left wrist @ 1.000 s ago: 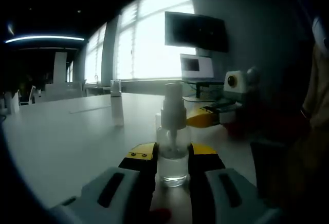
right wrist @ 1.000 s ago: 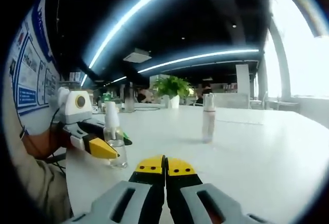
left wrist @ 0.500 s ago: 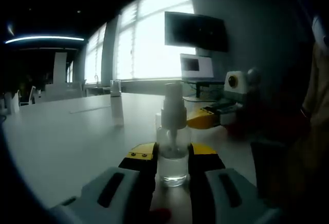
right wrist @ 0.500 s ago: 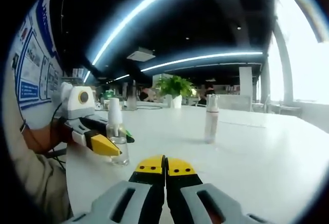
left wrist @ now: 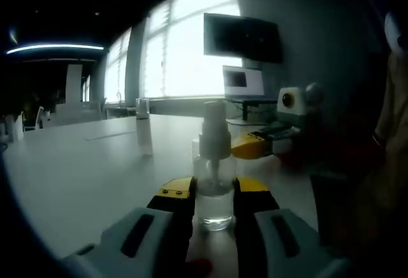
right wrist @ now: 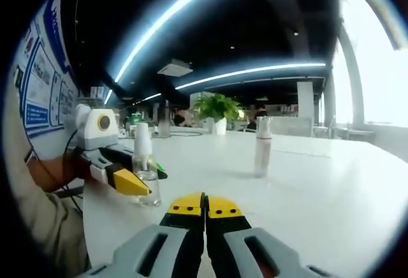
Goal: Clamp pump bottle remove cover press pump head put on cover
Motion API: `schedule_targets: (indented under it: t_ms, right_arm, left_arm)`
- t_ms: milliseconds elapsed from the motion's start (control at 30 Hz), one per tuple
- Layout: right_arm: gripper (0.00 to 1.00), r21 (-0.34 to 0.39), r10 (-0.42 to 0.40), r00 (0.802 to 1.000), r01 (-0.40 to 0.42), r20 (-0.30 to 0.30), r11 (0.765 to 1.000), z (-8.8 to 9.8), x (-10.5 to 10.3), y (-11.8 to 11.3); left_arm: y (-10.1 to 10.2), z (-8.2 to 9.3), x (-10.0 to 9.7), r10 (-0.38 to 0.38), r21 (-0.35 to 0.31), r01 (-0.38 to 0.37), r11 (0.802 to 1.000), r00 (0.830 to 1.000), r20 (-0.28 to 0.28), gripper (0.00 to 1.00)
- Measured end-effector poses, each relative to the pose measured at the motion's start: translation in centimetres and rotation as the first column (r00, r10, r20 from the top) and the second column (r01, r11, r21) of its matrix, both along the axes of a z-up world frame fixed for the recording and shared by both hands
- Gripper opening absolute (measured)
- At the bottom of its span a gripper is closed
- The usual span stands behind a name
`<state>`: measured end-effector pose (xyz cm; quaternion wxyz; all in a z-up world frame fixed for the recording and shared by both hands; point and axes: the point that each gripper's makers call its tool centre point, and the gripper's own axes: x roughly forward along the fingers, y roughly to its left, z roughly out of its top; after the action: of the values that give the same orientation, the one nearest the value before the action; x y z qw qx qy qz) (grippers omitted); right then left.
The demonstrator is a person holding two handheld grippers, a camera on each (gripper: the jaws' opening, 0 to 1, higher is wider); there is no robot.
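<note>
In the left gripper view the left gripper (left wrist: 213,196) has its yellow-tipped fingers (left wrist: 176,190) pressed against both sides of the clear pump bottle (left wrist: 213,189), low on its body. The bottle stands upright on the white worktop (left wrist: 83,169), long axis vertical, and its bare pump head (left wrist: 215,128) sticks up above the fingers. Its cover (left wrist: 144,131), a slim clear tube, stands upright farther back on the worktop, well apart from the bottle and to its left in this view.

In the right gripper view the bottle (right wrist: 145,173) sits to the left, held by the left gripper (right wrist: 121,177), while the cover (right wrist: 262,145) stands to the right of centre and farther off. The right gripper (right wrist: 204,209) has its fingers (right wrist: 185,206) closed together on nothing, hovering just above the worktop (right wrist: 306,189), roughly between bottle and cover.

Only the right gripper is free. Judging by this layout, if the pump has not been pressed, the head lies up and to its left, to be pushed straight down along the bottle; if it has, the cover lies ahead and slightly right.
</note>
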<state>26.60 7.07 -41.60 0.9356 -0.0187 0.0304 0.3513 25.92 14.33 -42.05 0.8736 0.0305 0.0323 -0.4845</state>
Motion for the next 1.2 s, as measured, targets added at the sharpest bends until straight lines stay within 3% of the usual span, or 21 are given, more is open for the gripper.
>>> schedule_targets:
  t_ms: [367, 1200]
  right_arm:
    - [0.00, -0.004, -0.004, 1.000, 0.004, 0.019, 1.000, 0.17, -0.10, 0.08]
    - [0.00, -0.037, -0.018, 1.000, 0.018, -0.004, 0.999, -0.49, 0.26, -0.31]
  left_arm:
    - [-0.26, 0.01, -0.32, -0.003, 0.000, 0.003, 1.000, 1.000, -0.006, 0.15]
    - [0.10, -0.02, 0.06, -0.004, 0.004, 0.004, 1.000, 1.000, 0.001, 0.15]
